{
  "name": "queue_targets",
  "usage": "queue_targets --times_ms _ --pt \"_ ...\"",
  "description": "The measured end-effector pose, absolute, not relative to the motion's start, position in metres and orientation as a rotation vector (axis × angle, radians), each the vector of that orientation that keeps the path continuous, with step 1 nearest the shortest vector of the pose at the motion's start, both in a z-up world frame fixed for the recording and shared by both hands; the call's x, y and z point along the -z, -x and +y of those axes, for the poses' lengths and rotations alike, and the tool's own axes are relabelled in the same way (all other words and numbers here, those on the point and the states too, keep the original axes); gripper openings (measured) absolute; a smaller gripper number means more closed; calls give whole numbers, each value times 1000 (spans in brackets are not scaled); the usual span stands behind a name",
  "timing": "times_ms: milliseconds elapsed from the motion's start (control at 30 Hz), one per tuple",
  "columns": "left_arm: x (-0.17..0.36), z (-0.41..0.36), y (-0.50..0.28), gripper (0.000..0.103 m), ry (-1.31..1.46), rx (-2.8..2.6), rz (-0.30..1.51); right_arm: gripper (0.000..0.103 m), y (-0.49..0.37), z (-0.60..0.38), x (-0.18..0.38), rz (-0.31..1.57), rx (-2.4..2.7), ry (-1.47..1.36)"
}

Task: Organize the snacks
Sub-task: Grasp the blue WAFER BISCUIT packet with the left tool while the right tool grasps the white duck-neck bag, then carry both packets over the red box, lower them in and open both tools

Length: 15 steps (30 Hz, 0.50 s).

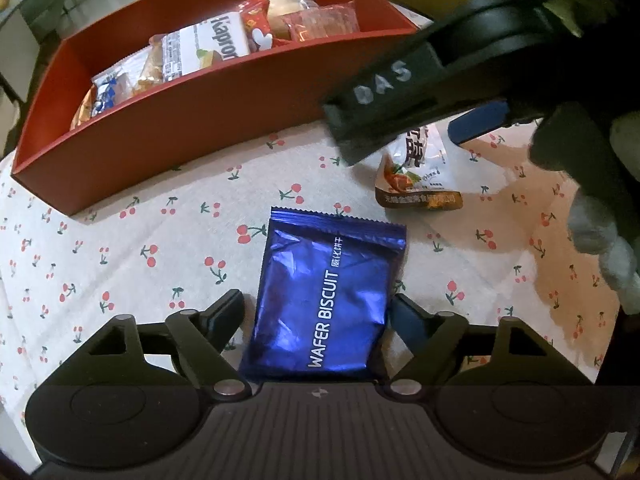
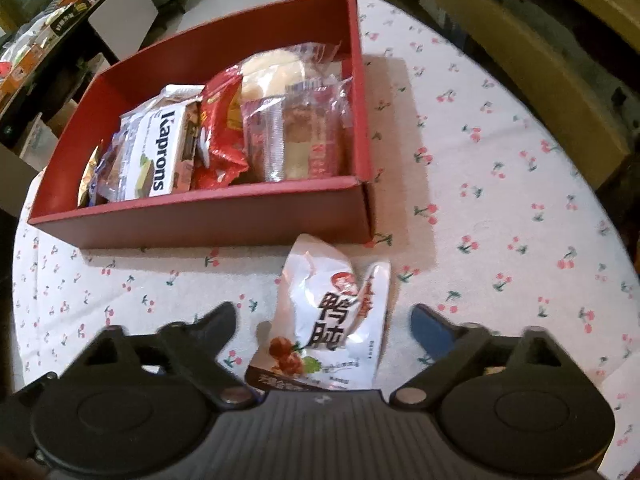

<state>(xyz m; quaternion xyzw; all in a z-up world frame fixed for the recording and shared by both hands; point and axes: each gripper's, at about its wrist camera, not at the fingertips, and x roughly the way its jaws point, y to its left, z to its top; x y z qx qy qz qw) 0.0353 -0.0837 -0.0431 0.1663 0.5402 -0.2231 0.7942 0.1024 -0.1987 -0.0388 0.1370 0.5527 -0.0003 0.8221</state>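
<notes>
A crinkled, metallic-blue foil packet marked "wafer biscuit" [image 1: 324, 300] lies flat on the surface between the spread fingers of the left tool [image 1: 318, 316], its near end tucked under the tool's ribbed dark body; the right finger's blue pad stands just beside the packet's edge, the left finger a little apart, and neither pad presses on it. To the right, a rumpled white plastic pouch printed with bold black characters and a picture of glazed meat [image 2: 332, 316] lies between the fingers of the right tool [image 2: 322, 328], whose jaws are likewise spread, clear of the pouch on both sides. Both packets lie just short of the long red cardboard box [image 2: 208, 216], a shallow open tray with matte walls, already holding a row of wrapped snacks standing on edge: a white "Kaprons" wafer pack [image 2: 160, 152], a glossy red bag [image 2: 220, 136] and clear cellophane-wrapped pastries [image 2: 296, 136]. By the look of it, sorting is well along, with these two packets the last ones seen outside the box. The next move appears to call for closing each tool on its packet, lifting it over the near wall and setting it into the box's free space. The slippery foil and slack pouch may shift or buckle under the pinch. The white cloth with red cherries [image 2: 480, 200] covers the round surface.
</notes>
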Motion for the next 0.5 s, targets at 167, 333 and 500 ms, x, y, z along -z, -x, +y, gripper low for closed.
queue_targets --times_ms 167,333,500 --pt "40 -79 -41 71 -326 478 1167 57 -95 -198 33 1150 -50 -280" --pt "38 -72 -41 70 -308 470 1169 56 -85 -189 25 1128 -77 -219" --pt "31 -63 -40 69 -292 460 1158 56 -70 -184 8 1068 -95 -189"
